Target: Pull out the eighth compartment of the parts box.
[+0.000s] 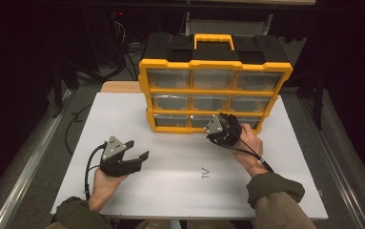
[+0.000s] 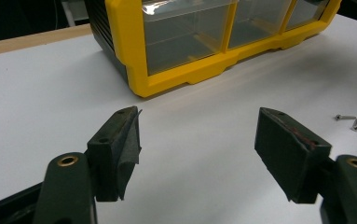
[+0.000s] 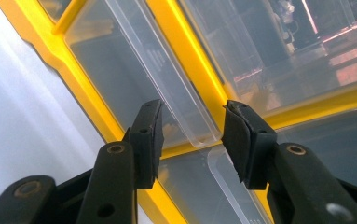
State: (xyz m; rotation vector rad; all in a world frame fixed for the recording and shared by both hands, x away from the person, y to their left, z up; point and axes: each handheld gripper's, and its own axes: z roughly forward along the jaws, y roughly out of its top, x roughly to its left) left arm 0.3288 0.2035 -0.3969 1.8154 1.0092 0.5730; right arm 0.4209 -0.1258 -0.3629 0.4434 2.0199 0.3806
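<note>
A yellow and black parts organizer (image 1: 214, 93) stands at the far side of a white table (image 1: 180, 186), holding nine clear drawers in three rows of three. The right gripper (image 3: 191, 133) is tilted against the bottom row, its jaws half open on either side of a clear drawer pull (image 3: 185, 116), not yet pressing it. To do this well, the jaws should probably centre on the lip, close firmly, then draw straight out. The left gripper (image 2: 197, 149) hovers wide open and empty above the table. Three small screws (image 2: 355, 124) lie nearby.
</note>
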